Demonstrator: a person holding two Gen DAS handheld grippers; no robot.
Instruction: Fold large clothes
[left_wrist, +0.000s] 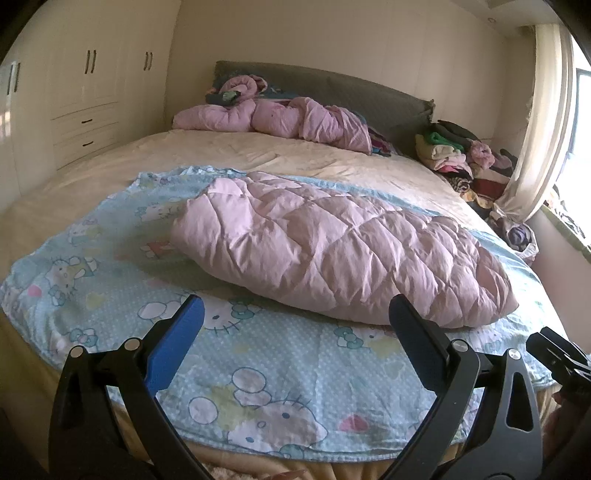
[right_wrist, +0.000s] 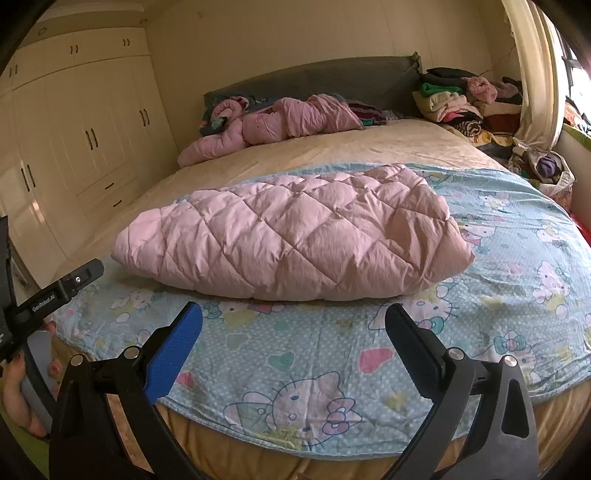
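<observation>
1. Hovering above the near edge of a bed (left_wrist: 92, 177), the left gripper (left_wrist: 295, 325) holds its blue-padded jaws wide apart, gripping nothing.
2. Just beyond those jaws lies a folded pink quilt (left_wrist: 332, 251), puffy and diamond-stitched, resting on a thin blue cartoon-print sheet (left_wrist: 280, 365).
3. The right gripper (right_wrist: 293, 325) is likewise spread and empty, with the quilt (right_wrist: 295, 236) ahead of its tips.
4. A crumpled pink garment (right_wrist: 273, 122) sits far beyond, against the grey headboard (right_wrist: 332, 79).
</observation>
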